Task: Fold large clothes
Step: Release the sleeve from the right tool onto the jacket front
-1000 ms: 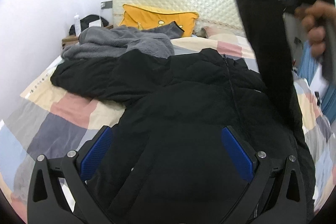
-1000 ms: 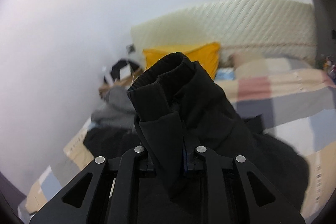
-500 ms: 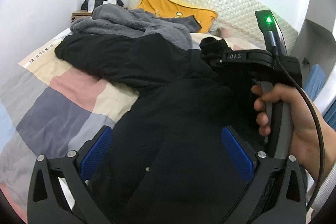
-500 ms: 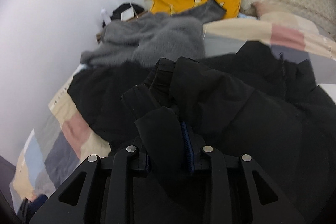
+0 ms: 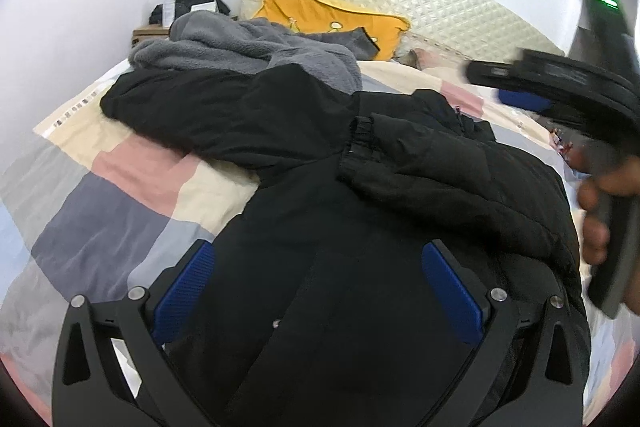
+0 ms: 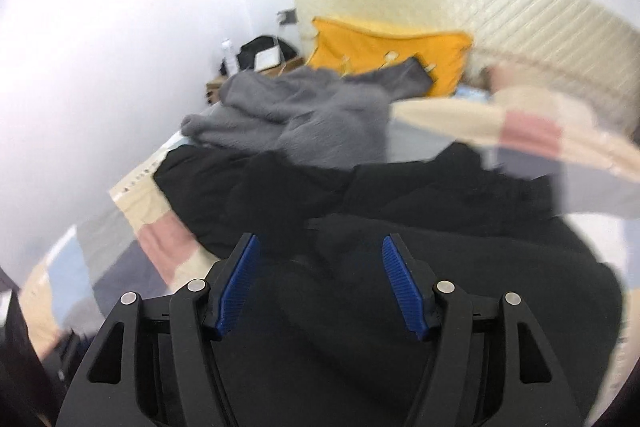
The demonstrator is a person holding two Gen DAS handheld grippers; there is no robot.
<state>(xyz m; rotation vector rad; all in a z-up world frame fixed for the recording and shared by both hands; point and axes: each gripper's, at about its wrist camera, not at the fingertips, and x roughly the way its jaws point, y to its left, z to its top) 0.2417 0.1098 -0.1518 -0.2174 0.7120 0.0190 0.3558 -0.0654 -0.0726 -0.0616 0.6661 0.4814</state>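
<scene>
A black padded jacket point(image 5: 360, 267) was laid across the bed point(image 5: 120, 211), on its patchwork quilt. One sleeve point(image 5: 432, 163), with an elastic cuff, was folded over the jacket's body; the other sleeve point(image 5: 224, 115) was stretched out away from the body toward the wall side of the bed.

The left claw point(image 5: 320, 291) was spread wide just above the jacket's lower body, blue pads point(image 5: 184, 291) apart, nothing gripped. The right claw point(image 6: 320, 279) was also seen wide, nothing between its pads point(image 6: 400, 287), positioned over the jacket near the folded sleeve. In the left wrist view the right claw point(image 5: 520, 91) was seen blurred, above and beside the jacket's collar end, held by the right hand point(image 5: 600, 211).

A grey fleece garment point(image 5: 248, 51) was piled beyond the jacket, touching the outstretched sleeve. A yellow pillow point(image 5: 328, 15) was propped behind the fleece, against the quilted headboard point(image 5: 440, 7). A nightstand point(image 5: 150, 33) with a bottle point(image 5: 169, 1) was seen beside the headboard.
</scene>
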